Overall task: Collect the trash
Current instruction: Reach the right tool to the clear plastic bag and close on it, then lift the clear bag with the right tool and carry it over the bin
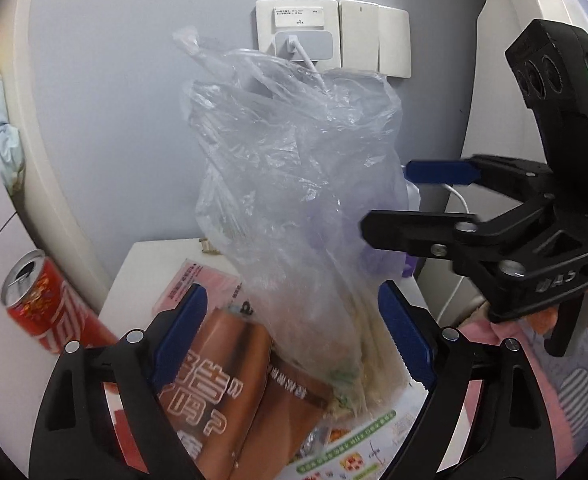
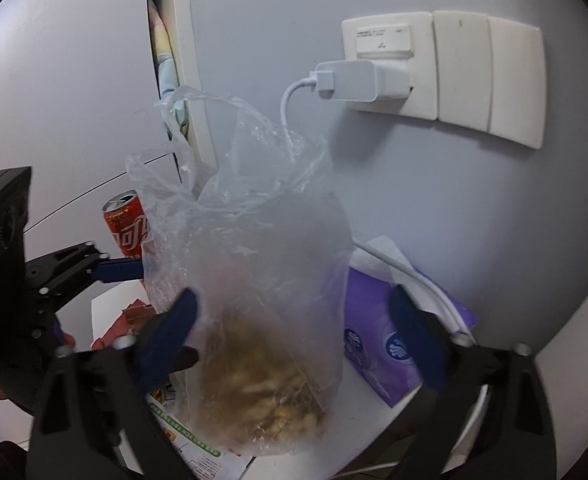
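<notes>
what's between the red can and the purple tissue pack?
The clear plastic bag of scraps stands between the red can and the purple tissue pack, plainest in the right wrist view; the left gripper reaches in on the can's side.

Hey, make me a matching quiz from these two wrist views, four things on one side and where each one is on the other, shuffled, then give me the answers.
Things:
1. Clear crumpled plastic bag with yellowish food scraps
2. Red opened soda can
3. Purple soft tissue pack
4. White boxy charger with white cable

Places:
A. Plugged into the wall outlet
B. Left edge of the left wrist view, tilted
C. Between both pairs of open fingers
D. On the white tabletop, right of the bag in the right wrist view

Pairs: 1-C, 2-B, 3-D, 4-A
</notes>
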The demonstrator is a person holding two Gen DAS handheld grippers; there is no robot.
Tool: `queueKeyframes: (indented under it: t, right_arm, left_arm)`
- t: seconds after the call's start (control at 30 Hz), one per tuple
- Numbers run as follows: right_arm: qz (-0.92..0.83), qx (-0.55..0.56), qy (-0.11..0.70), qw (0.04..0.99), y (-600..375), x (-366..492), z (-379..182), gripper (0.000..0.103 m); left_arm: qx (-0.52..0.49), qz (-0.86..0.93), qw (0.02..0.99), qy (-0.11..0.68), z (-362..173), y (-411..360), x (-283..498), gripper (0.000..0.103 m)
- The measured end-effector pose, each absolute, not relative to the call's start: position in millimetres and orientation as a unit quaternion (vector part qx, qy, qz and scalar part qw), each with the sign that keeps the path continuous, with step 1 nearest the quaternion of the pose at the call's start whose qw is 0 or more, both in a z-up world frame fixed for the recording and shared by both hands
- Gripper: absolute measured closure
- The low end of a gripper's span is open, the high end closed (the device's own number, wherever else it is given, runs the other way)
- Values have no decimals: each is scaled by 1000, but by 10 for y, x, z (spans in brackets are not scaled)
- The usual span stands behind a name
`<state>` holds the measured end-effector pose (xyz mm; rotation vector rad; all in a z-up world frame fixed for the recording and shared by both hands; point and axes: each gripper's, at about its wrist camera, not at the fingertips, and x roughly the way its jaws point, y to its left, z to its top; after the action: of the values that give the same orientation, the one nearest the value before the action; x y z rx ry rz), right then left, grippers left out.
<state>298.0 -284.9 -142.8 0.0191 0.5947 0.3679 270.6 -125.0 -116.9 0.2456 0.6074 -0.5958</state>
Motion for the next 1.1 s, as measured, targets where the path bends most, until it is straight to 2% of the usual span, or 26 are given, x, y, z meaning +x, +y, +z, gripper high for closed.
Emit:
queueKeyframes:
  t: [0.1, 0.17, 0.2, 0.27, 0.33, 0.4, 0.5, 0.57, 0.67, 1.1]
  right_arm:
    - [182, 14, 297, 937, -2838, 3029, -1487, 25]
    - [186, 10, 300, 936, -2807, 3060, -1517, 30]
    - [192, 10, 302, 934, -2796, 3077, -1534, 36]
    - [198, 13, 307, 931, -2766, 3125, -1560, 48]
    - [207, 23, 310, 927, -2768, 3147, -1573, 68]
    - [215, 35, 313, 925, -2790, 3147, -1575, 81]
    - [222, 34, 309, 924, -2792, 3095, -1541, 91]
    - [218, 33, 305, 927, -2795, 3058, -1504, 94]
    - [215, 38, 294, 931, -2873, 2966, -1424, 95]
    - [224, 36, 239, 944, -2965, 2413, -807, 97]
  left_arm:
    - [117, -291, 901, 300, -1229, -1267, 2784, 29]
    - [112, -293, 899, 306, -1271, -1265, 2835, 40]
    - [111, -293, 898, 309, -1286, -1264, 2866, 43]
    - [111, -297, 895, 312, -1304, -1282, 2899, 59]
    - [114, -303, 892, 316, -1318, -1297, 2911, 67]
    - [114, -309, 889, 318, -1319, -1310, 2912, 76]
    - [101, -319, 887, 319, -1301, -1325, 2956, 86]
    - [96, -320, 888, 317, -1274, -1319, 2939, 91]
    - [92, -320, 892, 308, -1211, -1294, 2896, 95]
    - [86, -313, 911, 255, -589, -1219, 2536, 95]
